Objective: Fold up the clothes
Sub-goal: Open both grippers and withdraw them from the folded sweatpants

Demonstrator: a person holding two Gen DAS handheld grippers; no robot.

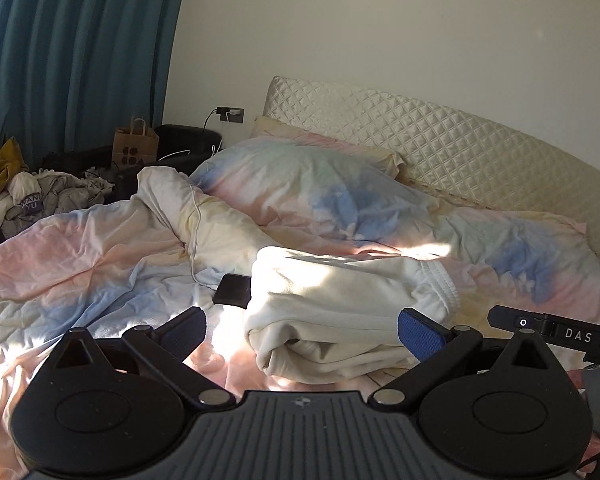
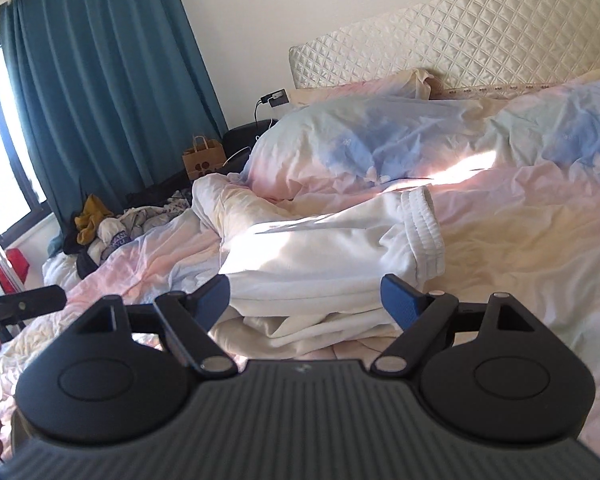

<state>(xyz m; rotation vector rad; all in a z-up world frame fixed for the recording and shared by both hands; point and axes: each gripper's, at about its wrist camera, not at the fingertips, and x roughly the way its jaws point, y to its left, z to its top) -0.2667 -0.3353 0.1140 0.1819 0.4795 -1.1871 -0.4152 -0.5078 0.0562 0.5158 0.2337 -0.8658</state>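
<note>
Fingers of both the left gripper (image 1: 302,336) and right gripper (image 2: 305,300) are spread wide and empty, just short of the white garment (image 1: 340,300) at 12 o'clock, already folded into a bundle on the duvet (image 1: 80,264), while a heap of clothes (image 1: 40,196) at 10 o'clock looks unfolded.

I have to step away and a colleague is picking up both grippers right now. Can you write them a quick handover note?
Left gripper: open, empty, just short of the white garment.
Right gripper: open, empty, facing the same garment.
The garment lies folded in layers on the pastel duvet, waistband toward the headboard.
A black phone lies beside it.
Left: more clothes in the pile beyond the bed.
</note>
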